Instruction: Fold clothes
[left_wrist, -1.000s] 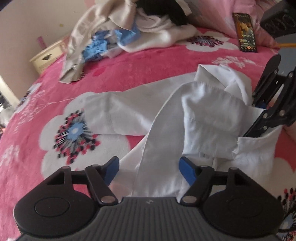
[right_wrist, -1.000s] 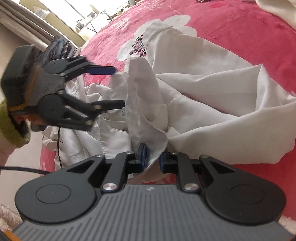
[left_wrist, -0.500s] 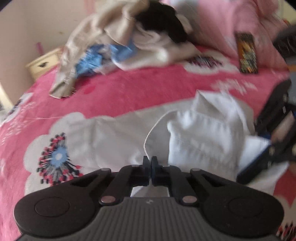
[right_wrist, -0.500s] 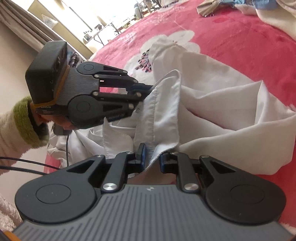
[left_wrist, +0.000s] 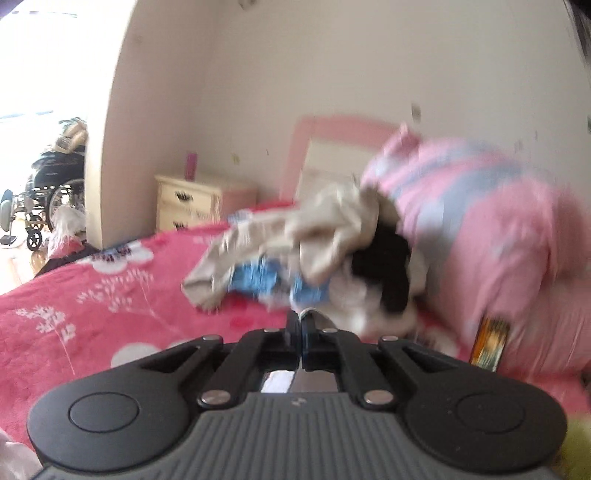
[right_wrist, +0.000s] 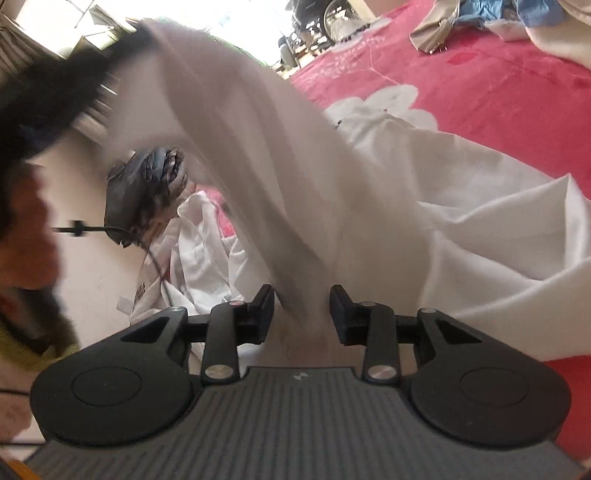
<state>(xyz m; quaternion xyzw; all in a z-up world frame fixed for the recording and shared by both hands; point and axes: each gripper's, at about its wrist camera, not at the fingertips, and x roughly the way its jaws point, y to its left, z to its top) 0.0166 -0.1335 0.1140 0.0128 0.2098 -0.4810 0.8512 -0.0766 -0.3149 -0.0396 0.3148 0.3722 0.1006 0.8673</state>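
Your pink flowered bed (right_wrist: 498, 74) carries the white shirt (right_wrist: 461, 229). Your left gripper (left_wrist: 301, 332) pinches its edge, mostly hidden. Your right gripper (right_wrist: 302, 308) has just been spreading, the shirt lying loosely between. Motion blurs the clothes pile (left_wrist: 314, 243).

Clothes heap (left_wrist: 295, 251) blocks bedhead — pink bedspread (left_wrist: 92, 302) seemingly clear.

left wrist view faces the headboard; right wrist view looks close across the shared pink bedspread (right_wrist: 498, 74).
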